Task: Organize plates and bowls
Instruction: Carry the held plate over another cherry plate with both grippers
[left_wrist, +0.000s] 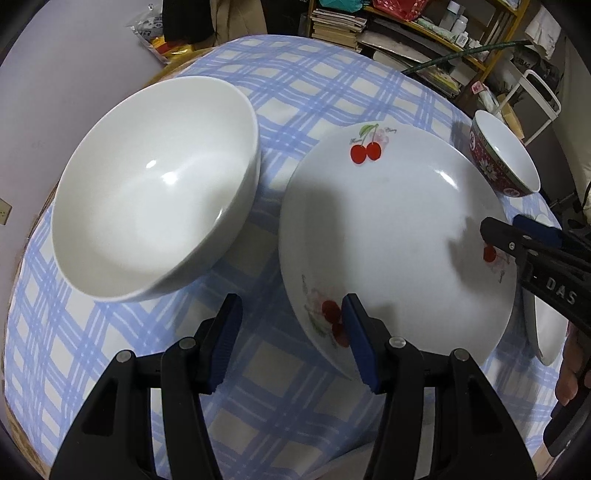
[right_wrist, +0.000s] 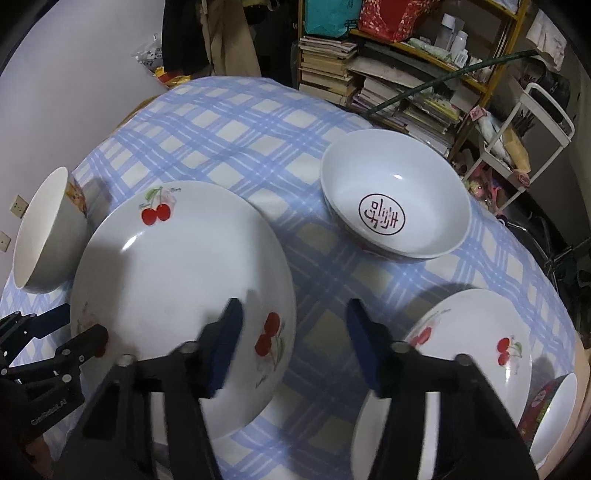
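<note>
Both my claws are spread wide and empty, the left claw (left_wrist: 291, 343) over the near rim of the cherry plate (left_wrist: 399, 236), the right claw (right_wrist: 293, 347) by its right rim. The plate sits mid-table between the white bowl (left_wrist: 155, 188) and the red bowl (right_wrist: 395, 206). Glazed ceramic: stiff, slick, breakable, so I'd pinch its rim. The second plate (right_wrist: 476, 343) nears the right edge; open cloth lies beyond.

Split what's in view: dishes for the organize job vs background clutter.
Job:
cherry plate
second cherry plate
plain white bowl
red-stamp bowl
red-patterned bowl

Clutter:
book stacks
wooden shelf
white cart
snack bag
</note>
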